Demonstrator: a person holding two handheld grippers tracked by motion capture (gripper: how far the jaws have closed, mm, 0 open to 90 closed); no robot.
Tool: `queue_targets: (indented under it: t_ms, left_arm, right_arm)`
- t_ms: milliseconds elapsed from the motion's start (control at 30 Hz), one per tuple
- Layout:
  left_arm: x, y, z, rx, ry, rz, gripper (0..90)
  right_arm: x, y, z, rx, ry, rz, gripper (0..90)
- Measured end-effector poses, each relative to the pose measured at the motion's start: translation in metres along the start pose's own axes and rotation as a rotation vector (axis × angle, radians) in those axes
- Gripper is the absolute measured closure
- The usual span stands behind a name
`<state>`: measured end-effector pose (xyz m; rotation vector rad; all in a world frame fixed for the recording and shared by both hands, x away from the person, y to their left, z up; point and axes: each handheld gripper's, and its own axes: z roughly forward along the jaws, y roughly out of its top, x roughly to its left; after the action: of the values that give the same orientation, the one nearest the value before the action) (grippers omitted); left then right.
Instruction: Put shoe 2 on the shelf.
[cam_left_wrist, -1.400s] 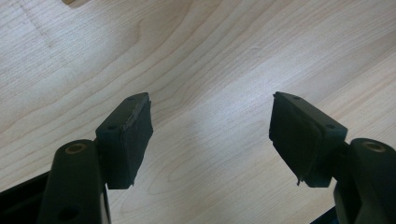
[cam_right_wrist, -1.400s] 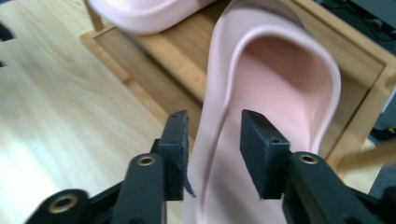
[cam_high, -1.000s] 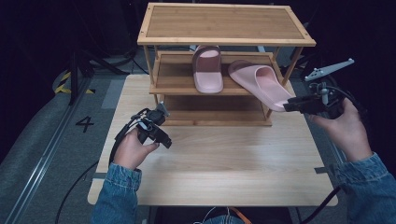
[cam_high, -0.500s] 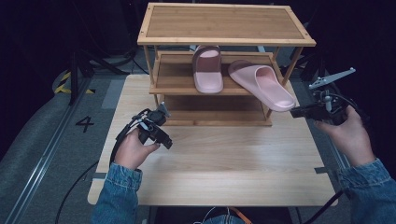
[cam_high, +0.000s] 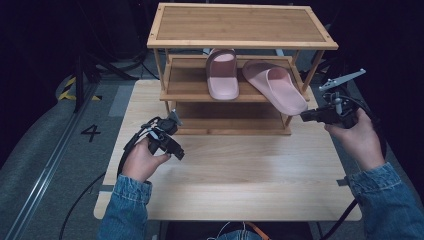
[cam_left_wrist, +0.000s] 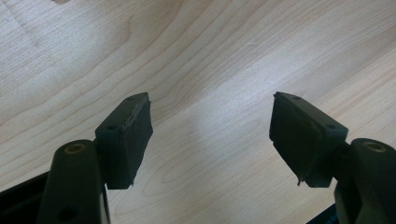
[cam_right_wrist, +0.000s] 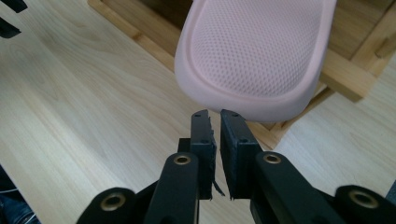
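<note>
Two pink slippers lie on the middle shelf of a wooden shoe rack (cam_high: 240, 25). The left slipper (cam_high: 222, 75) lies straight. The right slipper (cam_high: 277, 87) lies askew, and its end (cam_right_wrist: 257, 51) juts past the shelf's front right corner. My right gripper (cam_high: 303, 116) (cam_right_wrist: 215, 116) sits just below and in front of that jutting end. Its jaws have just been closing and now stand shut with nothing between them. My left gripper (cam_high: 172, 150) (cam_left_wrist: 210, 126) hovers low over the bare table, left of the rack, open and holding nothing.
The rack stands at the back of a light wooden table (cam_high: 240, 175), and its bottom shelf is bare. The table's front half is free wood. Cables trail off the table from both grippers. Dark floor with a painted "4" (cam_high: 91, 132) lies to the left.
The right gripper has sunk a little by the slipper's end and its jaws have closed. The left hand and both slippers have stayed put.
</note>
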<state>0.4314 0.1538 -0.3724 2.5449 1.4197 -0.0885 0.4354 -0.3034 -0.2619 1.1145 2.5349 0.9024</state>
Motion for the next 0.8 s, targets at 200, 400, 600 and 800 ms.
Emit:
queue_targets:
  t_ms: [200,400,600,800]
  left_arm:
    - [0.001,-0.001,-0.001,-0.001,0.003,0.003,29.9]
    - [0.002,-0.002,-0.001,-0.002,0.006,0.000,29.9]
    - [0.002,-0.002,0.000,0.009,0.004,-0.001,29.9]
    - [0.004,-0.004,-0.002,-0.002,0.004,-0.007,29.9]
  right_arm:
    - [-0.001,0.016,0.014,-0.004,0.005,-0.012,84.1]
    - [-0.009,0.030,0.026,-0.005,0.002,-0.006,83.9]
    - [-0.013,0.040,0.036,-0.013,0.009,0.013,82.1]
    - [-0.010,0.043,0.039,-0.024,0.008,-0.007,76.7]
